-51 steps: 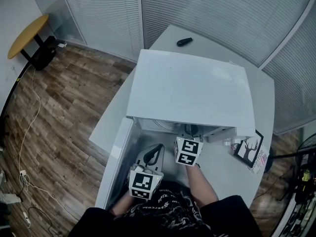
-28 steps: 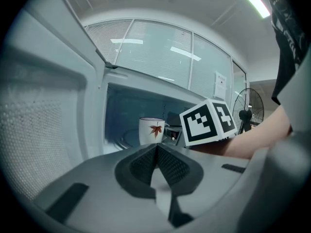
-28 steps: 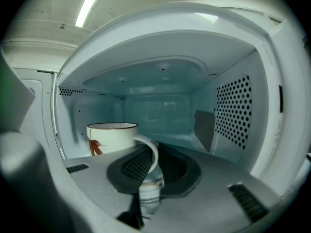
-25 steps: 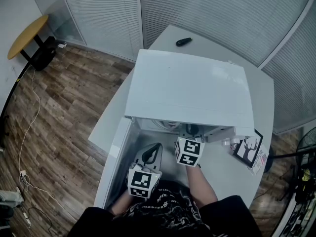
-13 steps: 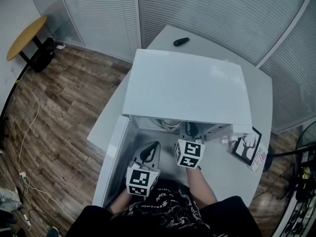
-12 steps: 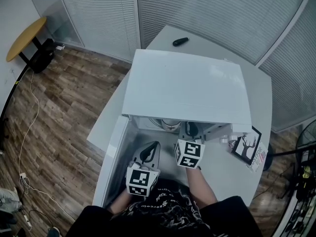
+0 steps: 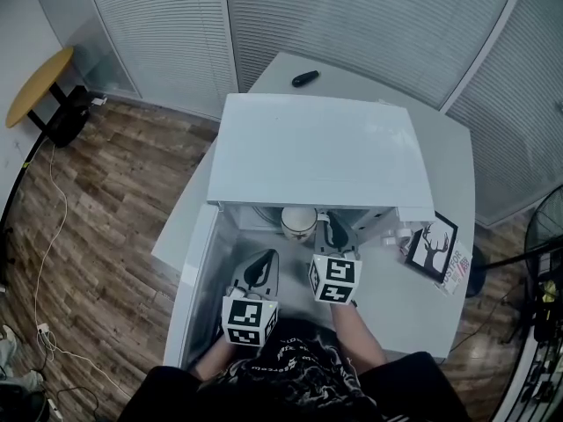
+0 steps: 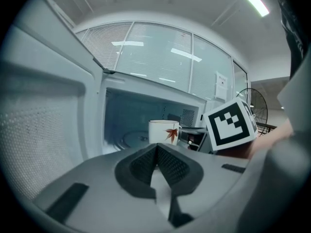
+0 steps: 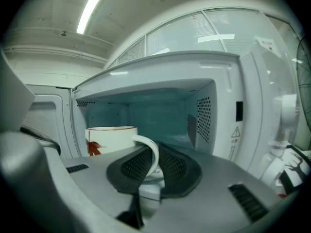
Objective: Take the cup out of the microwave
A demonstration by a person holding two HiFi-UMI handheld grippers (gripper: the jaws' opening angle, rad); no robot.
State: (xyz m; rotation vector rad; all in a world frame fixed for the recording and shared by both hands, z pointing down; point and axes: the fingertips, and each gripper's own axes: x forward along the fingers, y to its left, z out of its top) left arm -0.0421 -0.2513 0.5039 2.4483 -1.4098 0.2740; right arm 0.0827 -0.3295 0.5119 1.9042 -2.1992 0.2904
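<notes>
Cup [image 7: 299, 222] at microwave [image 7: 317, 161] mouth, handle [image 9: 155, 152] pinched in right tongs [image 9: 149, 160]; left tongs [image 8: 156, 153] pressed together, empty, before microwave opening; best pull straight out, level, keeping firm pinch.

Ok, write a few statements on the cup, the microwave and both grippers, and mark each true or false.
The right gripper is closed on the handle of the cup. True.
The microwave has its door shut. False: it stands open, swung out to the left.
The left gripper holds the cup. False: its jaws are together, with nothing between them.
The cup bears a red leaf print. True.
</notes>
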